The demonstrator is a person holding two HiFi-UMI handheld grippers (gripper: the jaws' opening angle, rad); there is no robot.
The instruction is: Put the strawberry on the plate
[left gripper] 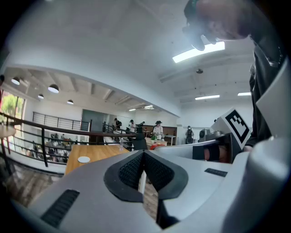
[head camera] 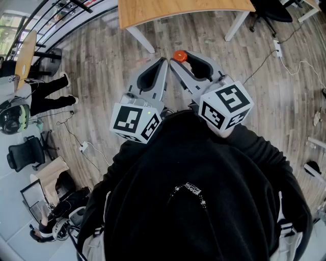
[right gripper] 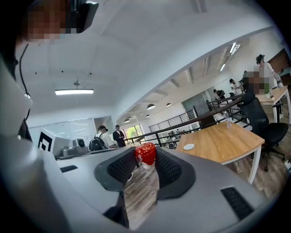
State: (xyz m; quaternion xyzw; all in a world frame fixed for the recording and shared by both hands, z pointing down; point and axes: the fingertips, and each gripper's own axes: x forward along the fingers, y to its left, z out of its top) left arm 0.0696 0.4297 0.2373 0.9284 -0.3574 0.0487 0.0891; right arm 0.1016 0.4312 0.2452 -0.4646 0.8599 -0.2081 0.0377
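Observation:
A red strawberry (right gripper: 146, 152) sits pinched between the black pads at the tip of my right gripper (right gripper: 145, 158), which is shut on it. In the head view the strawberry (head camera: 180, 55) shows at the tip of the right gripper (head camera: 177, 59), held level over the wood floor in front of my chest. The left gripper (head camera: 164, 61) is beside it, tips almost touching. It is shut with nothing between its pads (left gripper: 132, 170). A small white plate (right gripper: 188, 146) lies on a wooden table (right gripper: 227, 141) some way ahead; the same plate (left gripper: 83, 159) appears in the left gripper view.
The wooden table (head camera: 183, 10) with white legs stands ahead at the top of the head view. A black office chair (right gripper: 268, 132) is at its right end. A railing (right gripper: 182, 125) runs behind it. People stand in the background. Cables and a power strip (head camera: 84, 148) lie on the floor.

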